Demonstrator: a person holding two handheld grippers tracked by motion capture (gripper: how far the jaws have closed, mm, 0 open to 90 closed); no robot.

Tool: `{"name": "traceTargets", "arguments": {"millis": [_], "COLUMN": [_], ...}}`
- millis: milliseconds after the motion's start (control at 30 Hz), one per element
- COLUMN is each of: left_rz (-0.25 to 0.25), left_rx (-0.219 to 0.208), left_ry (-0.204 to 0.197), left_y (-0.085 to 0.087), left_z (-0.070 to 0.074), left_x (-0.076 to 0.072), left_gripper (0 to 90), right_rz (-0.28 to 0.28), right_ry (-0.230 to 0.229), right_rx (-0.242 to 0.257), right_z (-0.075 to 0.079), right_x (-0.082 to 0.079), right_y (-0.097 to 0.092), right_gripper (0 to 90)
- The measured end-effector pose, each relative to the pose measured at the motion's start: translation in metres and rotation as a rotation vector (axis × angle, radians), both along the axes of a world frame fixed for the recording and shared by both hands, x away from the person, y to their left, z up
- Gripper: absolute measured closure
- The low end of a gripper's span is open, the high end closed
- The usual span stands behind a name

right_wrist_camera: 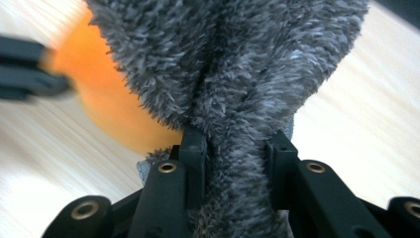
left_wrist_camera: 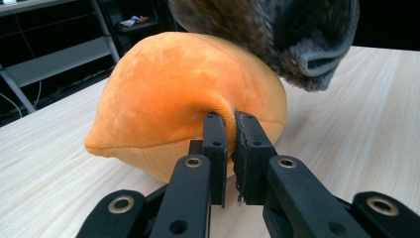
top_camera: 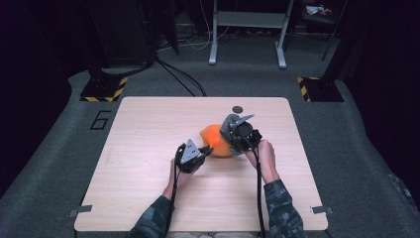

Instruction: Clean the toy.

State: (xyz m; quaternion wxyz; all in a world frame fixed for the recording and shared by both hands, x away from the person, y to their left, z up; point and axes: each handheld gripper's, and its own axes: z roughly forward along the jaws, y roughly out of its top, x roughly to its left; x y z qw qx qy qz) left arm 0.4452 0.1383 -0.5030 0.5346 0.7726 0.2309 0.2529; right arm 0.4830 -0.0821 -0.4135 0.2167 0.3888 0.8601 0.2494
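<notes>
Now left gripper (left_wrist_camera: pixel 230 119) pinching orange plush (left_wrist_camera: pixel 173 94), right gripper (right_wrist_camera: pixel 237 144) clamping grey fur (right_wrist_camera: pixel 233 74)

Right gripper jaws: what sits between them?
A fold of the grey fuzzy fabric, pinched by the right gripper, seen in the right gripper view; the orange plush lies behind.

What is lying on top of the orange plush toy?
A grey furry cloth drapes over the top of the orange plush toy, held by the right claw. The part of the toy beneath the cloth is covered.
</notes>
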Motion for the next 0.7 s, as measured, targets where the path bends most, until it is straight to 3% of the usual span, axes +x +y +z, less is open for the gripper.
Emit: {"name": "traceTargets", "arguments": {"millis": [133,167,200,267,333,367,400,433,567,700], "left_rz": [0.001,0.000,-0.001,0.003,0.001,0.002,0.003,0.004,0.004,0.010], "left_rx": [0.007,0.009,0.008,0.005,0.007,0.007,-0.001,0.001,0.002,-0.003], "left_ry": [0.020,0.023,0.024,0.026,0.031,0.033,0.041,0.044,0.049,0.065], "left_y": [0.002,0.002,0.002,0.001,0.002,0.003,0.004,0.004,0.005,0.006], "left_z": [0.001,0.001,0.001,0.001,0.001,0.001,0.001,0.001,0.001,0.000], "left_x": [0.000,0.000,0.000,-0.001,0.000,0.000,0.001,0.001,0.002,0.002], "left_gripper": [84.3,84.3,84.3,84.3,84.3,84.2,84.3,84.3,84.2,84.2], "right_rz": [0.001,0.008,-0.014,0.003,-0.044,-0.025,-0.080,-0.080,-0.112,-0.131], "right_ry": [0.014,0.009,0.034,0.017,0.048,0.031,0.081,0.086,0.142,0.172], "right_rx": [-0.025,-0.025,-0.014,-0.012,-0.020,-0.030,-0.031,-0.052,-0.039,-0.043], "right_z": [-0.002,-0.005,-0.006,-0.010,-0.016,-0.021,-0.025,-0.031,-0.052,-0.059], "right_x": [0.001,0.004,0.004,0.007,0.008,0.012,0.012,0.015,0.023,0.028], "right_y": [0.012,0.011,0.009,0.002,-0.004,-0.010,-0.012,-0.017,-0.027,-0.030], "right_gripper": [68.3,68.3,68.3,68.3,68.3,68.3,68.3,68.3,68.2,68.0]}}
